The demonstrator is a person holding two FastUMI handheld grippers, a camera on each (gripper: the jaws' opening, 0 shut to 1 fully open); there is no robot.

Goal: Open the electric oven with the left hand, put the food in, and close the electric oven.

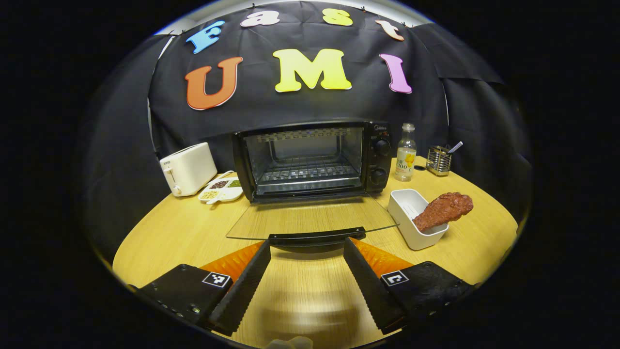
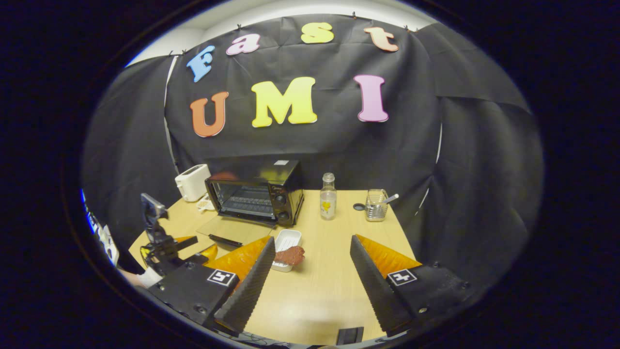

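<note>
Left gripper (image 1: 306,252) held low over the wooden surface (image 1: 184,232), pointed straight at the electric oven (image 1: 310,160); fingers (image 1: 247,283) spread wide, gripping nothing, tips flanking the door handle (image 1: 317,237) without visibly touching it. Seen from the right gripper view as well, at lower left (image 2: 193,245), near the handle. Right gripper (image 2: 310,247) raised and set farther back, aimed across the surface toward the booth wall; fingers (image 2: 375,281) likewise wide apart, empty.

Oven black, two knobs (image 1: 381,162) on its right panel, wire rack (image 1: 305,172) bare inside. Glass door (image 1: 310,218) dropped fully open, lying about flat, reaching out toward the left gripper.

Food: a reddish-brown drumstick-shaped piece (image 1: 443,209) resting across the rim of a white rectangular dish (image 1: 411,218), just right of the open door.

Left of the oven, a white toaster (image 1: 188,168) and a divided dish of seeds (image 1: 220,190); right of it, a bottle (image 1: 406,152) and a wire utensil holder (image 1: 439,159). Open wood in front of the right gripper; surface edge curving close behind the dish.
</note>
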